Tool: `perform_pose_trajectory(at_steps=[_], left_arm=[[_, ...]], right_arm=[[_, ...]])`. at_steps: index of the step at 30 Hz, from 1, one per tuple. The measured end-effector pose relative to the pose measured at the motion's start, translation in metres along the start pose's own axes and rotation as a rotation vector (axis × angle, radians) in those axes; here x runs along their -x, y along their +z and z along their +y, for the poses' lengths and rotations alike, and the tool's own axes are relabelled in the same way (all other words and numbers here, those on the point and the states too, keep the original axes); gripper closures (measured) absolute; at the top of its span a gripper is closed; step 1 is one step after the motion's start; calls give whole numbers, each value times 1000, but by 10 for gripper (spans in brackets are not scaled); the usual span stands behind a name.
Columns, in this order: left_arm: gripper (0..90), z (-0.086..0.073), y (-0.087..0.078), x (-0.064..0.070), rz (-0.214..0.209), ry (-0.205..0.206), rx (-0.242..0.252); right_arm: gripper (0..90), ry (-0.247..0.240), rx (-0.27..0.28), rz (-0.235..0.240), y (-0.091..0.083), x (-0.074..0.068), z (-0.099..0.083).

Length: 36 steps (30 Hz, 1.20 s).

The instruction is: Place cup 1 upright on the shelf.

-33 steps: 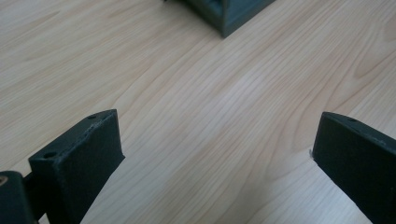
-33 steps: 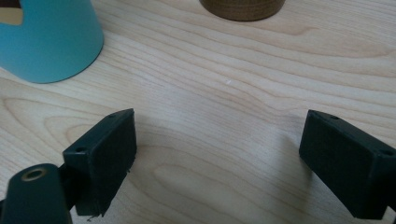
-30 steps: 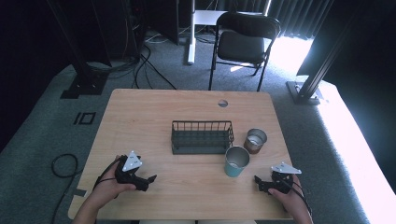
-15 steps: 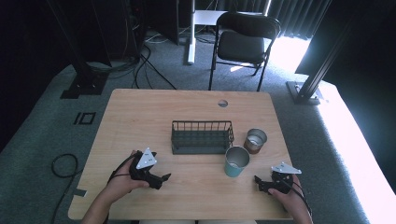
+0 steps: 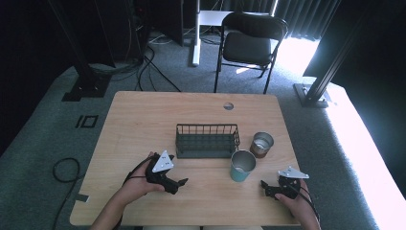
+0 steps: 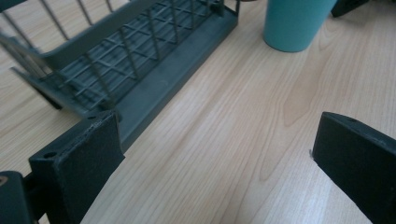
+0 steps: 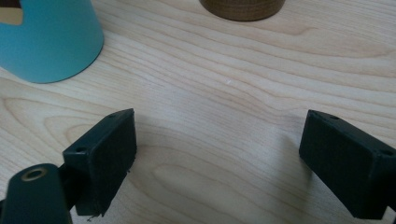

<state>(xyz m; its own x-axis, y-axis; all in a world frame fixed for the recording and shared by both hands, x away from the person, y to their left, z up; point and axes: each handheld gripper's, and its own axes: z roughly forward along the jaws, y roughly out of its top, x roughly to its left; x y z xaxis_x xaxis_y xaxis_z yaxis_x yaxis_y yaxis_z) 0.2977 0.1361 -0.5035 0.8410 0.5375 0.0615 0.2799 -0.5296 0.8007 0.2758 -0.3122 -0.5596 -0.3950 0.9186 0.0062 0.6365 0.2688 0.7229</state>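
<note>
We hold the left gripper (image 5: 178,184) low over the wooden table (image 5: 143,120), near its front edge, just in front of the left end of the dark wire rack (image 5: 207,141). Its jaws stand wide apart with nothing between them but bare wood. Seen along those jaws in the left gripper view, the rack (image 6: 121,70) lies close ahead and to the left, its near base rail running diagonally past the left jaw pad, and the teal cup (image 6: 296,23) stands farther off at the upper right.

Our right gripper (image 5: 268,188) rests near the front right corner of the table, its jaws also spread open and empty. In the right gripper view the teal cup (image 7: 46,37) stands just ahead at the upper left, and the base of the brown cup (image 7: 243,7) shows at the top edge — both are clear of the pads, with bare wood grain between.

From above, the teal cup (image 5: 242,165) stands upright just in front of the rack's right end, between the two grippers and nearer the right one. The brown cup (image 5: 262,144) stands upright just beside the rack's right end, near the teal cup and apart from it.

Beyond the far edge of the table a black folding chair (image 5: 251,45) stands on the grey carpet.
</note>
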Motion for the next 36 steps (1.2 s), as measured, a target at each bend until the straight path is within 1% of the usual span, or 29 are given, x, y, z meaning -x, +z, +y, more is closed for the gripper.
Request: perform_pose_trajectory(at_steps=[9,13,18,26,27,30,36], left_arm=[[22,14,12,8,-32,14,34],[22,18,16,11,-46,25,36],[22,27,25,15,-64,40,41],[22,40,36,22,-90,52,67],[22,41,37,22,-94,59,66],[22,43,42,24,-102,61,59],[22,48,50,27,-122,59,66]], right_arm=[[107,0,0,0,0,0,0],[107,0,0,0,0,0,0],[107,0,0,0,0,0,0],[107,0,0,0,0,0,0],[107,0,0,0,0,0,0],[107,0,0,0,0,0,0],[107,0,0,0,0,0,0]])
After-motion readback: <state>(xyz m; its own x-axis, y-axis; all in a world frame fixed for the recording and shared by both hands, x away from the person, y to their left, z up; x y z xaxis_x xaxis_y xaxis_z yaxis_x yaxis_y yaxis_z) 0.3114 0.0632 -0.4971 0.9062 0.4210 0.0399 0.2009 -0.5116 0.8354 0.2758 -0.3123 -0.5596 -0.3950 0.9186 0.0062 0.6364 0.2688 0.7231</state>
